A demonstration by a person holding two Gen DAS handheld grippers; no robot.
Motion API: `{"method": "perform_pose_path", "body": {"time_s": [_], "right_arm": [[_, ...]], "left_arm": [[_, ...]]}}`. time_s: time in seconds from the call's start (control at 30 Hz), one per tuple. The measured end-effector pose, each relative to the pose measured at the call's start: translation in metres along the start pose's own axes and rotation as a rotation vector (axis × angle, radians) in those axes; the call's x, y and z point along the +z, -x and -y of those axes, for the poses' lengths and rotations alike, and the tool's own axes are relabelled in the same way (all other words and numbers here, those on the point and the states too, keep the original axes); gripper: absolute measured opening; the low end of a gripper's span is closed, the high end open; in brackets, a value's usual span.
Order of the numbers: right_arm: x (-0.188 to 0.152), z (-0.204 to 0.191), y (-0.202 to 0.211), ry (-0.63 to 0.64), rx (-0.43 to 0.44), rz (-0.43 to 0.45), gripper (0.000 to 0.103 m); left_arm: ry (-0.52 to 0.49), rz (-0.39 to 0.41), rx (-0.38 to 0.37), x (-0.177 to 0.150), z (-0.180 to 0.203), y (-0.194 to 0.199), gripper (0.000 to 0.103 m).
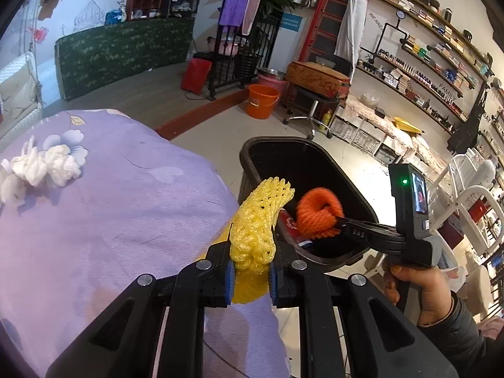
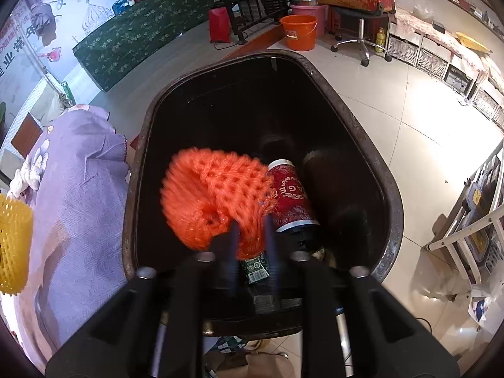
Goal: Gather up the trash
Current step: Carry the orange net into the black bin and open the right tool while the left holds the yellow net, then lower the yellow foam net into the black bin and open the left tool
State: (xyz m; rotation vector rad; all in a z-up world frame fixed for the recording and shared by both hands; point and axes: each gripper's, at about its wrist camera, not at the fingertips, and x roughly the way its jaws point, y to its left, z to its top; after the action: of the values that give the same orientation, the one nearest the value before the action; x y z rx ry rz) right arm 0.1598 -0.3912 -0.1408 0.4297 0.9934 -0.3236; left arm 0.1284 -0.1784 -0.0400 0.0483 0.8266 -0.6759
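L gripper (image 1: pixel 250 275) jaws clenched on yellow foam net (image 1: pixel 256 223) | R gripper (image 2: pixel 252 239) jaws released, orange foam net (image 2: pixel 214 195) between, over bin (image 2: pixel 390 189) | red can (image 2: pixel 291 198) txt unreadable

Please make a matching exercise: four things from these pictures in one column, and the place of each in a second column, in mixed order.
Things:
1. yellow foam net
2. orange foam net
3. red can
4. white tissue wad

Places:
A. lying inside the black bin
B. lying on the purple cloth
C. between the pads of the left hand-held gripper
D. over the bin, at the tips of the right hand-held gripper

Pairs: 1-C, 2-D, 3-A, 4-B
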Motion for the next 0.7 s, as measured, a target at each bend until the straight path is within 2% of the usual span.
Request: {"method": "perform_pose_path", "body": {"time_s": [0.07,0.47,0.53,0.57,0.7], "right_arm": [[-0.004,0.001,0.004,-0.005,0.002,0.019,0.048],[-0.001,0.014,0.038,-0.023,-0.03,0.1,0.049],[-0.001,0.019,0.046,-0.03,-0.048,0.124,0.054],[-0.001,0.022,0.048,-0.035,-0.052,0.13,0.061],[-0.001,0.035,0.061,-0.067,-0.065,0.164,0.062]], "left_arm": [[-0.003,-0.014,-0.014,0.001,0.003,-0.005,0.016],[-0.053,-0.077,-0.09,0.01,0.036,-0.033,0.016],[-0.063,-0.093,-0.108,0.015,0.042,-0.042,0.016],[-0.066,-0.1,-0.114,0.017,0.044,-0.046,0.016],[-0.073,-0.138,-0.14,0.022,0.054,-0.063,0.016]]}}
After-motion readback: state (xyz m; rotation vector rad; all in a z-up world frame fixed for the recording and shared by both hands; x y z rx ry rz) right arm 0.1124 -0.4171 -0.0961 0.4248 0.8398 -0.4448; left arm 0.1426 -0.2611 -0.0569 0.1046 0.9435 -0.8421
